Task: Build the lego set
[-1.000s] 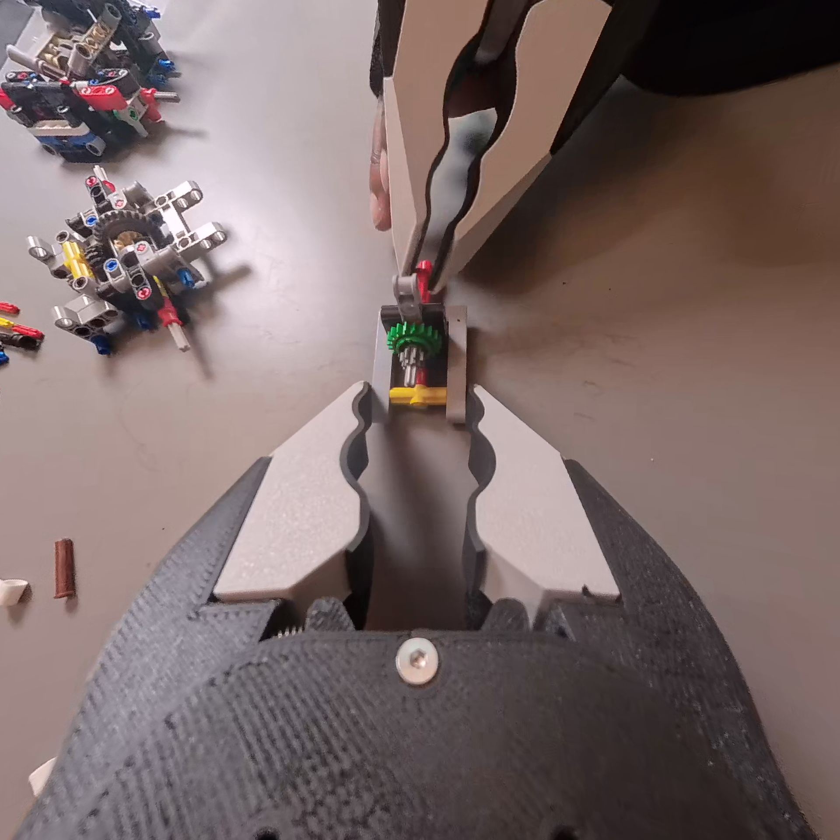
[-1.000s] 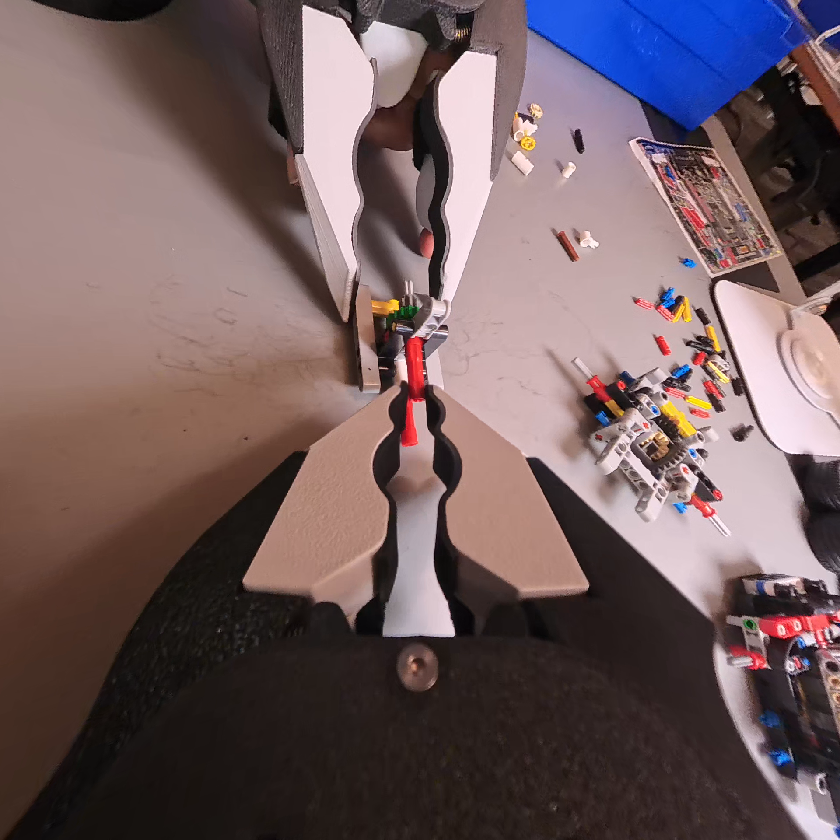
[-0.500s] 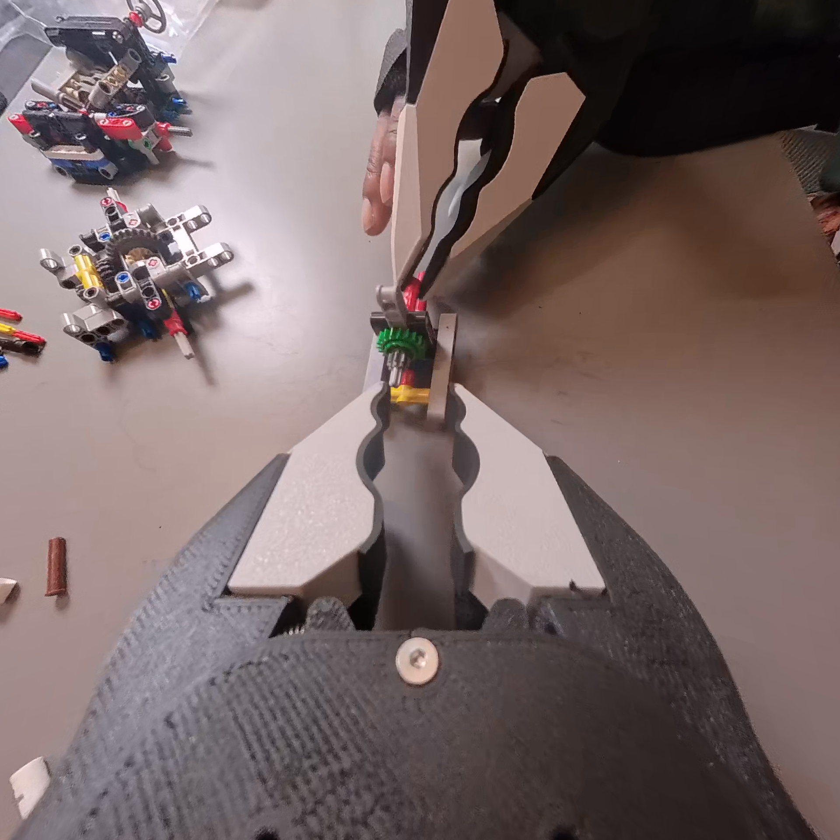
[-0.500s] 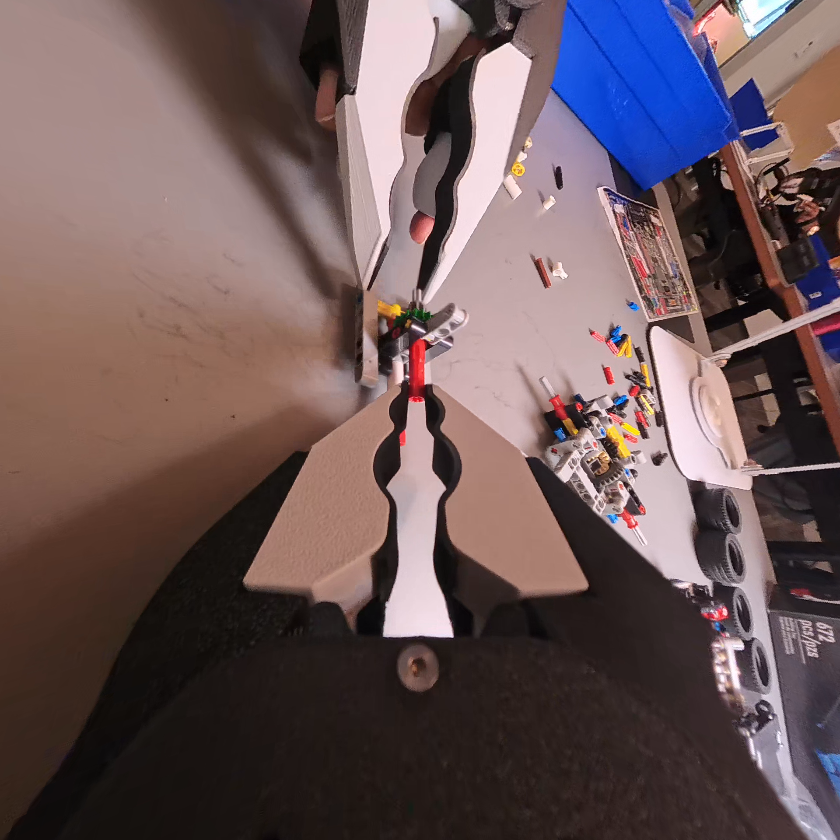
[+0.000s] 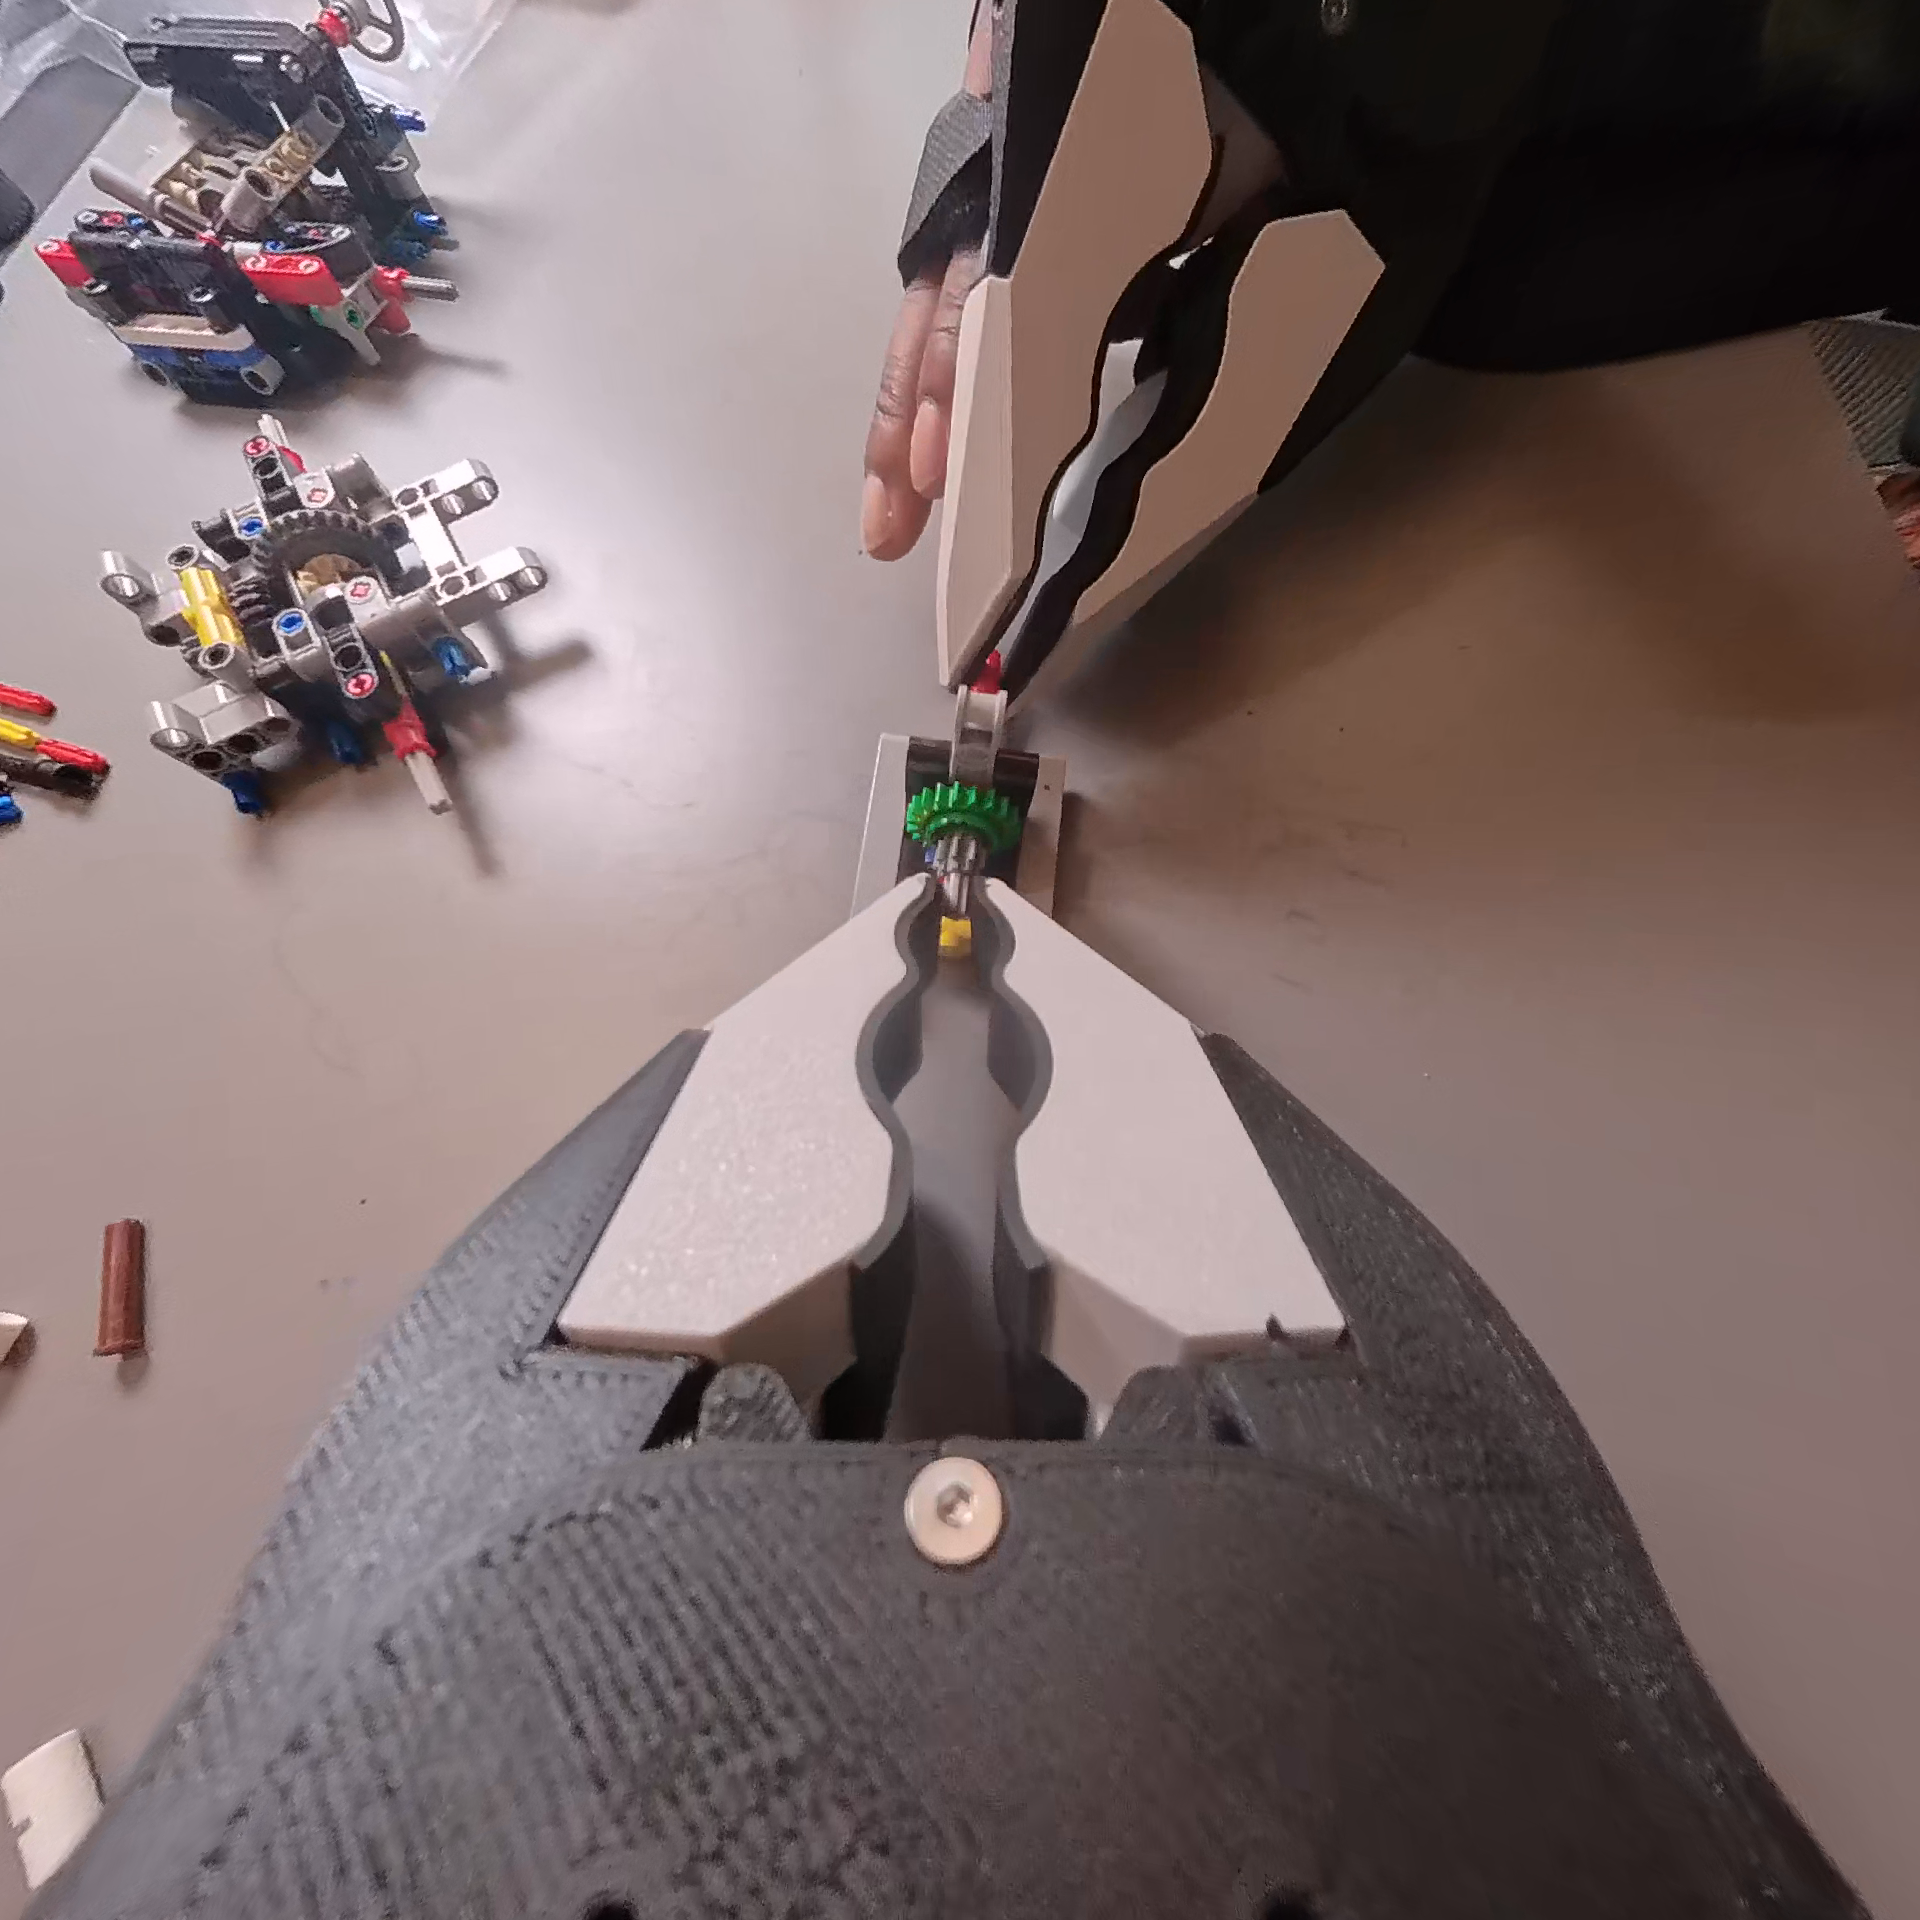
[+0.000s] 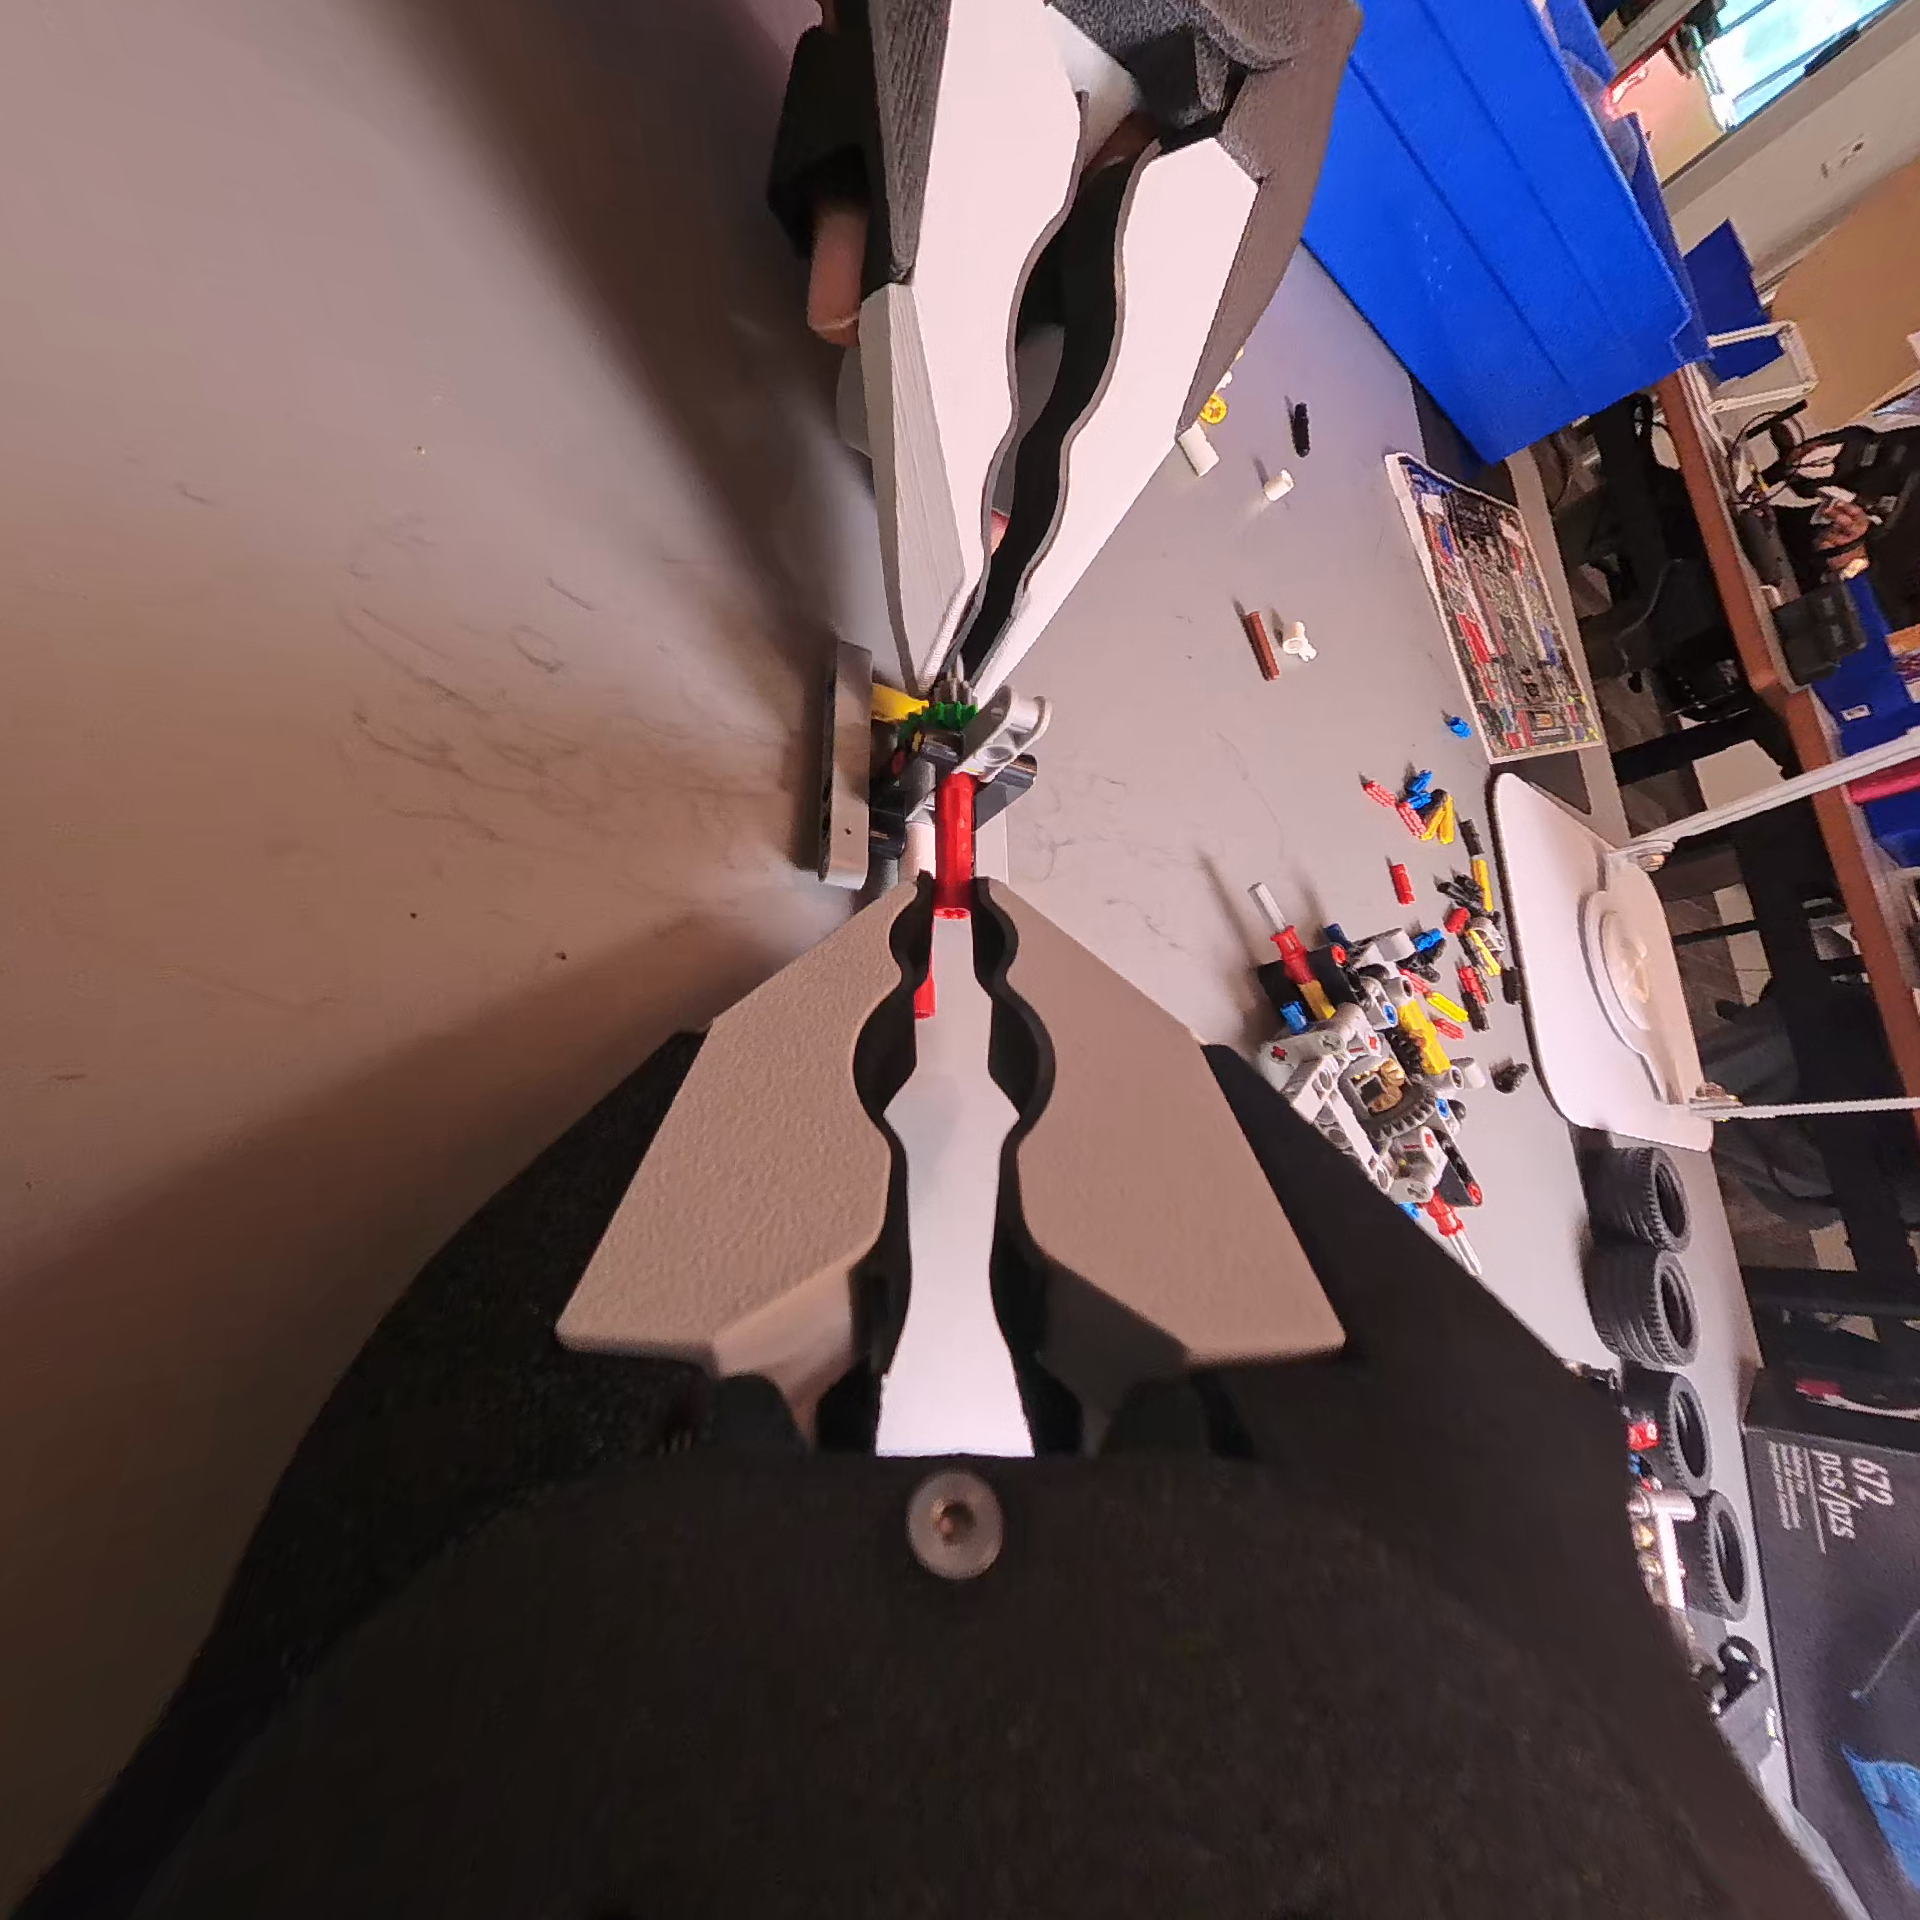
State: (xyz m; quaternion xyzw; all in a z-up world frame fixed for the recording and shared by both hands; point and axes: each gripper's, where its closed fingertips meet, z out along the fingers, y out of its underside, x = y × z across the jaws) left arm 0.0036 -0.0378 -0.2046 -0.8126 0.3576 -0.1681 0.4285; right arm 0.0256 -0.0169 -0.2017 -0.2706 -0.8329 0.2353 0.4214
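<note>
Gear assembly, a small grey-and-black brick build with a green gear on a grey axle, is sitting on the grey table in the left wrist view, where the left gripper is pinching the near end of that axle with its fingertips nearly together, while the right gripper is coming in from the far side. Seen from the right wrist view, the right gripper is clamping a red axle sticking out of the assembly's grey connector, jaws almost closed, with loose bricks lying well apart.
</note>
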